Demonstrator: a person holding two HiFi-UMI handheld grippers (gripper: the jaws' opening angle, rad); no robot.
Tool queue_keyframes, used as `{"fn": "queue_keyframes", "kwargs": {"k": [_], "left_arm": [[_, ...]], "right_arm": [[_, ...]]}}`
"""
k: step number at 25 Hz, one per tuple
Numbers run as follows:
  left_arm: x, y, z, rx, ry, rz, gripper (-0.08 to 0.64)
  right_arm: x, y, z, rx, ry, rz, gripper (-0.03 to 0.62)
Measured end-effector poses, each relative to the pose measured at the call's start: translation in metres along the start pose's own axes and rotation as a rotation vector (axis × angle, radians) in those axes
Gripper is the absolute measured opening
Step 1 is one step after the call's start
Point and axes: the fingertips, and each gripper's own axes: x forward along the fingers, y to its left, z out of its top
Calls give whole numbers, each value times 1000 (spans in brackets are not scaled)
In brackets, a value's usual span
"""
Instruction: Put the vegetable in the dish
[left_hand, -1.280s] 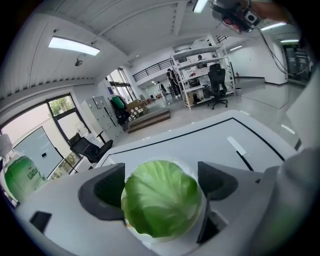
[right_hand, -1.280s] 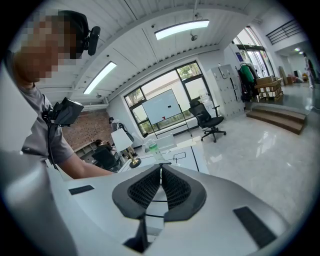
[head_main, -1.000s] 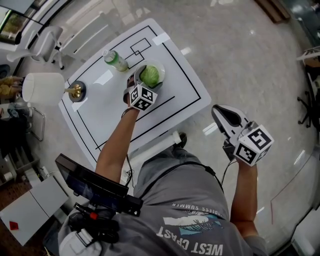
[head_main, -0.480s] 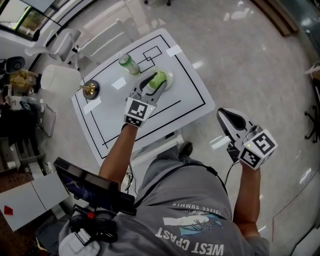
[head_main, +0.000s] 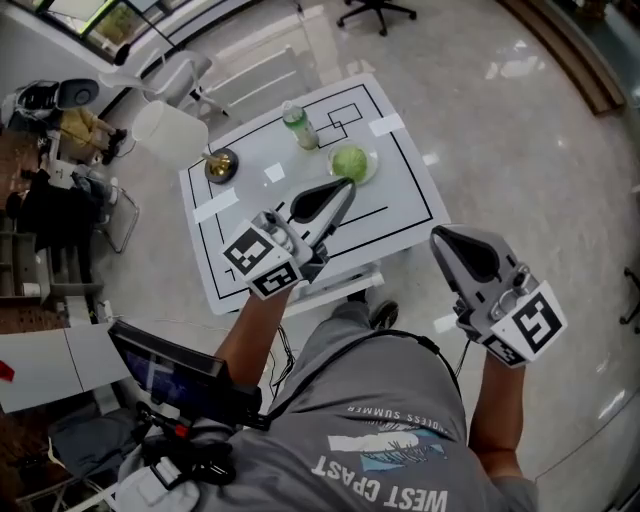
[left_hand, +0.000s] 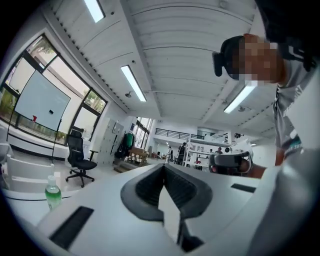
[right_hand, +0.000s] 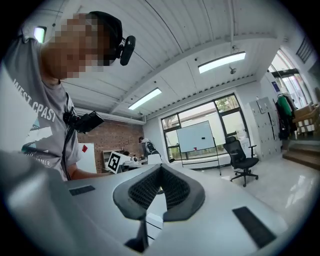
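A round green vegetable (head_main: 350, 162) lies in a pale dish (head_main: 368, 173) at the far right of the white table (head_main: 405, 190). My left gripper (head_main: 347, 184) is lifted off the table on the near side of the dish, apart from it. Its jaws are closing and meet with nothing between them. In the left gripper view, the left gripper (left_hand: 164, 168) points up at the room and ceiling. My right gripper (head_main: 438, 234) hangs off the table's right side over the floor, shut and empty. The right gripper (right_hand: 160, 168) shows no object between its pads.
A green-capped bottle (head_main: 299, 127) stands behind the dish and also shows as a bottle (left_hand: 52, 191) at the left. A brass bell (head_main: 221, 165) sits at the table's far left. A white cylinder (head_main: 165, 128), chairs (head_main: 378, 10) and floor clutter (head_main: 60, 150) surround the table.
My left gripper has drawn back from the dish toward me, risen and gone from open to shut. The vegetable stays in the dish. The right gripper has barely moved.
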Motion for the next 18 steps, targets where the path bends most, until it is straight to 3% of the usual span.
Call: {"fn": "queue_keyframes", "kwargs": {"k": [8, 18], "left_arm": [[-49, -17, -5, -9, -5, 70, 8], [-93, -26, 10, -4, -43, 38, 8]], "right_arm": [[2, 22, -18, 17, -4, 36, 6], [17, 56, -22, 12, 12, 14, 6]]}}
